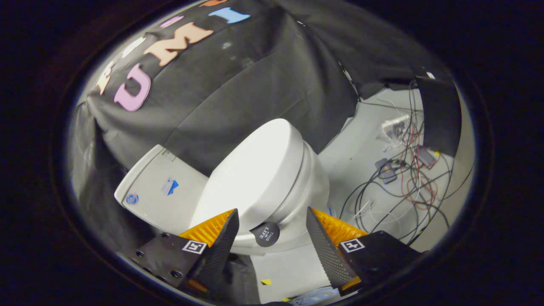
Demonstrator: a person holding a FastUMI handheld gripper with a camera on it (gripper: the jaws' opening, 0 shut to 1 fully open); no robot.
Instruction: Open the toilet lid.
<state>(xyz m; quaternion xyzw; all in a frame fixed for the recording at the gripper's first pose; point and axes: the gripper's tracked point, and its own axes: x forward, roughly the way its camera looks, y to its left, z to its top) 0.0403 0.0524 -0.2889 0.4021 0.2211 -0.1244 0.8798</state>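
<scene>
From where I stand, the toilet lid (255, 170) is down flat on the bowl (312, 191), so the real work of the job has not started; nothing has been lifted at all. The gripper (272, 216) hangs just short of the front of the toilet, its two fingers spread wide apart with nothing held between them. In the gap between the fingertips, at about six o'clock from the middle of the lid, a small dark round tab (265, 233) sticks out from the lid's front edge; it looks to me like a stick-on handle meant for lifting, though I cannot be sure how it is fastened. The left finger sits at roughly eight o'clock of that tab and the right finger at about three o'clock, neither one touching it or the lid. Beyond the lid, at ten o'clock, the tank (157, 191) leans against the black cloth wall. Off at three o'clock from the bowl a tangle of cables (403, 187) lies on the pale floor (352, 161), well apart from the toilet. My guess is that what remains is nearly everything: close in on the tab or get a finger under the lid's front edge, then swing the lid up and back toward the tank until it rests upright.
</scene>
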